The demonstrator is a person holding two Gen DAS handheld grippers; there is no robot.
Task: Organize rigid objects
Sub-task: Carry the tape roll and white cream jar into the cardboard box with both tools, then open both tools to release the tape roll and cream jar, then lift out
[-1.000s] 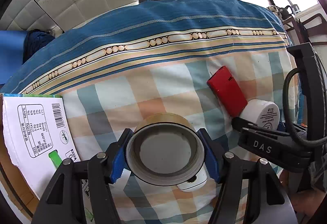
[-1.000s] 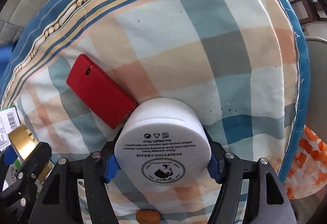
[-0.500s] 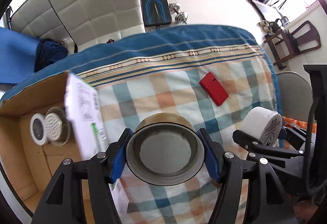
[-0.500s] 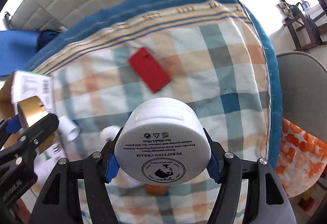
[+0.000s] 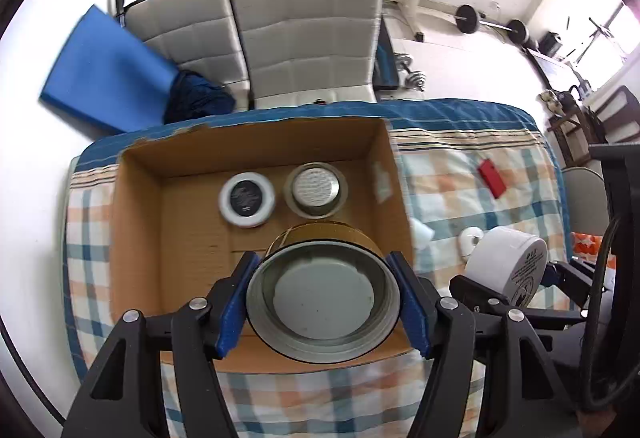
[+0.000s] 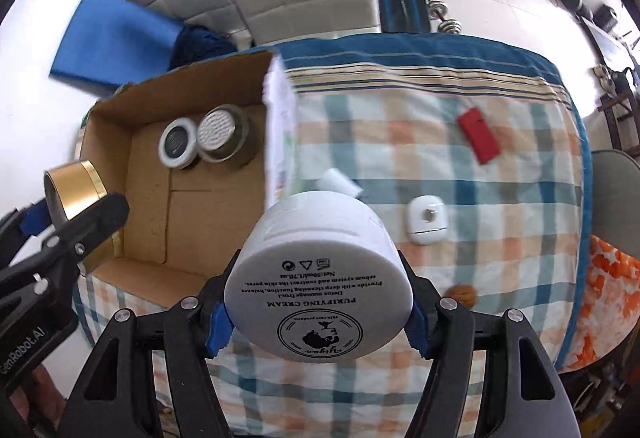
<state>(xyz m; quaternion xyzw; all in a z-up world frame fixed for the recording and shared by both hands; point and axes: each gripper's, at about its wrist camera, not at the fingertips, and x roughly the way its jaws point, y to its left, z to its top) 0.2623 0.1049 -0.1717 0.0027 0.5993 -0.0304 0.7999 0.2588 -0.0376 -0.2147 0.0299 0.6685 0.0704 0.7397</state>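
Two grippers, both loaded, both up over the bed. Left gripper (image 5: 324,304) clamps a gold-sided round tin (image 5: 323,302), blue pads pressed on either side; its grey recessed bottom faces the camera, dark rim ring, shiny gold wall showing above. It hangs over the open cardboard box (image 5: 136,234) near the box's front right corner. Right gripper (image 6: 318,312) grips a white cream jar (image 6: 320,278), squat cylinder, matte white; base print faces the lens upside down: "PURIFYING CREAM", smaller lines about detox massage and deep cleansing, "Net:50ml/1.7fl.oz", round black logo with script text too small to read. Jar sits above the checked bedspread (image 6: 500,238), just right of the box's white printed flap (image 6: 280,126); flap text blurred, unreadable. Inside the box, along the far wall: white-rimmed jar with black lid (image 5: 247,199) and a metal tin with pale dotted top (image 5: 316,189), side by side, touching or nearly. On the spread: red flat case (image 6: 479,140), white rounded-square device (image 6: 426,219), small white block (image 6: 340,184), brown nut-like lump (image 6: 462,294). Left gripper's arm reads "GenRobot.AI" in the right wrist view.
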